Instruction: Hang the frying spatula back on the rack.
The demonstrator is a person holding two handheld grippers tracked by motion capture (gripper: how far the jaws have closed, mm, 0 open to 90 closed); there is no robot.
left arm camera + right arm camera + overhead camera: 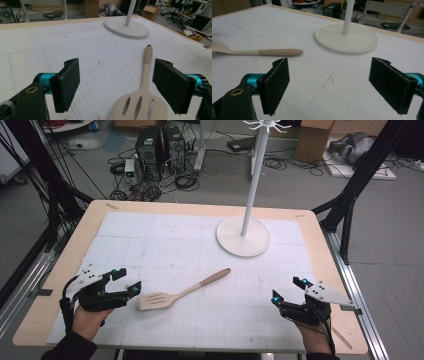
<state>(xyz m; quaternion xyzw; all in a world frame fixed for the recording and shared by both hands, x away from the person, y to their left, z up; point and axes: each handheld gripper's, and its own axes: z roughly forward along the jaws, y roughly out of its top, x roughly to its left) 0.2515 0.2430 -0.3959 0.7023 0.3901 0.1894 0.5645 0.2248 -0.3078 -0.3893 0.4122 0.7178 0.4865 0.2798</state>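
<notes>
White gridded mat [165,245] covers wooden table [85,227].

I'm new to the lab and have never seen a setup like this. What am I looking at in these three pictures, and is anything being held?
There is no robot arm here: a person holds a hand-held gripper in each hand. The high view looks down on the table from above; the left gripper shows at its left and the right gripper at its right. The other two pictures come from cameras riding on each gripper, looking along its two black jaws. On the white mat lie a wooden slotted spatula and a white stand with a round base and tall pole. Both grippers are open and hold nothing; the left one is close to the spatula's blade.
</notes>
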